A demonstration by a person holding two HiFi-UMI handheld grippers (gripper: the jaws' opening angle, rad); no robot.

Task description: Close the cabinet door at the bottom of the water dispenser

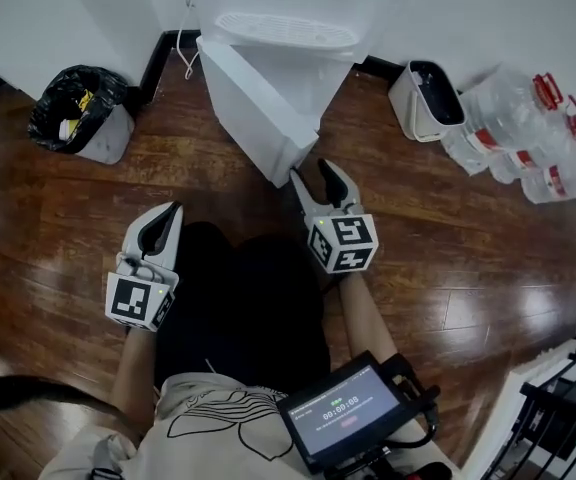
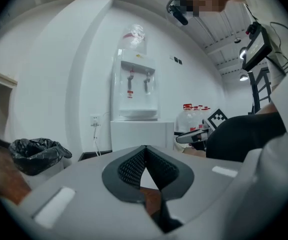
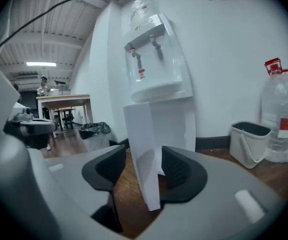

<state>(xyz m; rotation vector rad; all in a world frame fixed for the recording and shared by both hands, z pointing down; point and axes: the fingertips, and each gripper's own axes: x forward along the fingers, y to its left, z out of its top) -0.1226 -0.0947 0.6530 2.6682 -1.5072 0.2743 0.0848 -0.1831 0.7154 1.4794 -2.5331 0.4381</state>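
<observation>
Upper centre of head view: water dispenser (image 1: 286, 30) against wall, cabinet door (image 1: 253, 103) at its base swung wide open, angling out over wood floor (image 1: 468, 248). Centre frame: right claw (image 1: 313, 175) at door's free edge, jaws spread, door edge standing between them, pads not clamped on it. Lower left: left claw (image 1: 171, 211) clear of door, jaws closed tip to tip, nothing in them. Black-bagged bin (image 1: 73, 108) upper left; white bucket (image 1: 426, 100) and water bottles (image 1: 528, 128) upper right.
</observation>
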